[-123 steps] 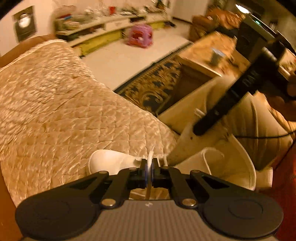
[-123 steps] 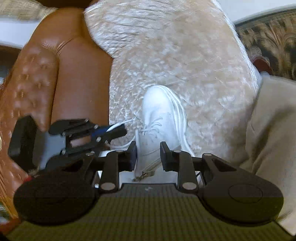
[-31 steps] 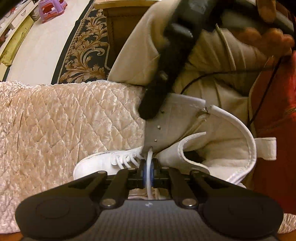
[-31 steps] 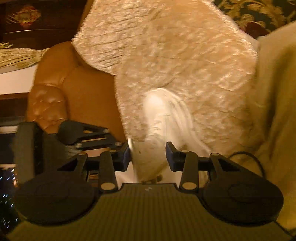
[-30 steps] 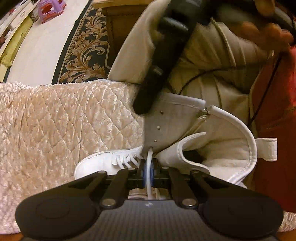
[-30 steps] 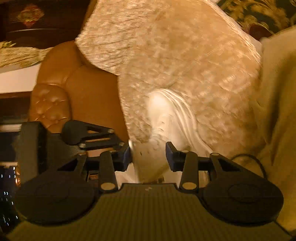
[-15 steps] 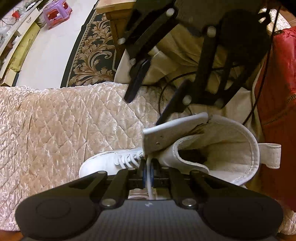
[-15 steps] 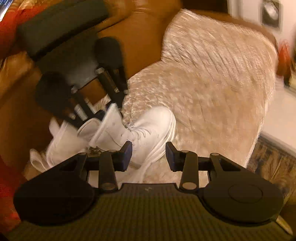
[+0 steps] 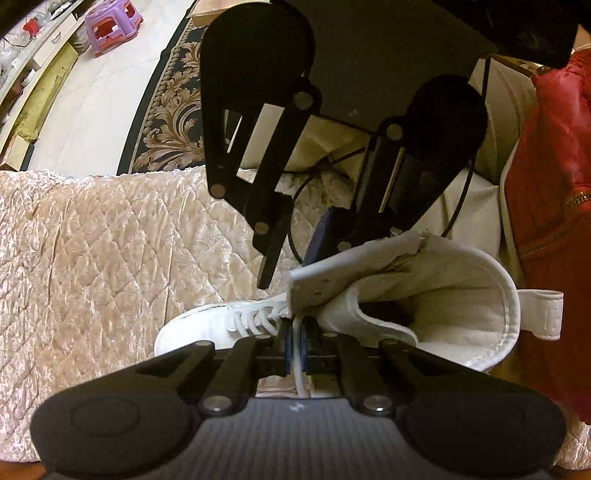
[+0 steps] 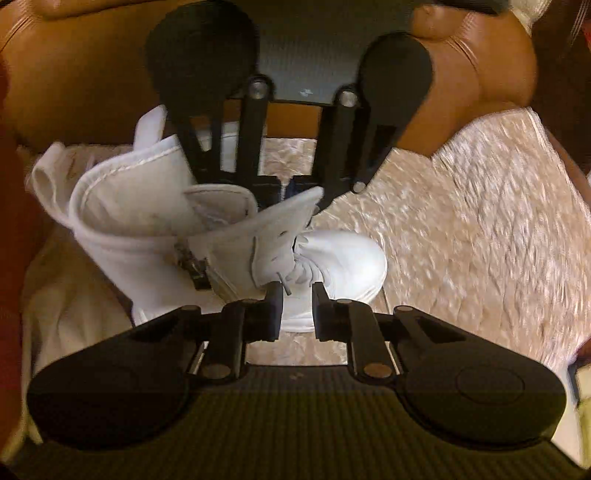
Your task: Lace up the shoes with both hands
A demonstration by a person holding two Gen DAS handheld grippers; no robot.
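A white high-top boot (image 9: pixel 424 295) is laid on a quilted cream cover (image 9: pixel 92 258) spread over a brown leather sofa (image 10: pixel 74 74). The toe is pointed toward the open part of the cover, and the shaft is left wide open, with a pull loop (image 9: pixel 543 314) shown at the heel. The lower eyelets are seen laced.

The left gripper (image 9: pixel 295 347) is pointed down over the boot. Its jaws are pressed together on a white shoelace (image 9: pixel 297 369), which is run up between the blue pads to the upper flap (image 9: pixel 325 284).

The right gripper (image 10: pixel 297 295) is presented from the opposite side, above the toe. Its jaws are closing. A loose lace end with a thin aglet (image 10: pixel 283 284) is located just ahead of the gap, close to the left-hand finger in the picture; contact with the pads cannot be confirmed. In the left wrist view, the same gripper (image 9: pixel 291 258) is seen above the flap, its fingers parted.

A patterned dark rug (image 9: pixel 170 110) and a purple stool (image 9: pixel 110 26) are visible on the pale floor beyond the sofa.
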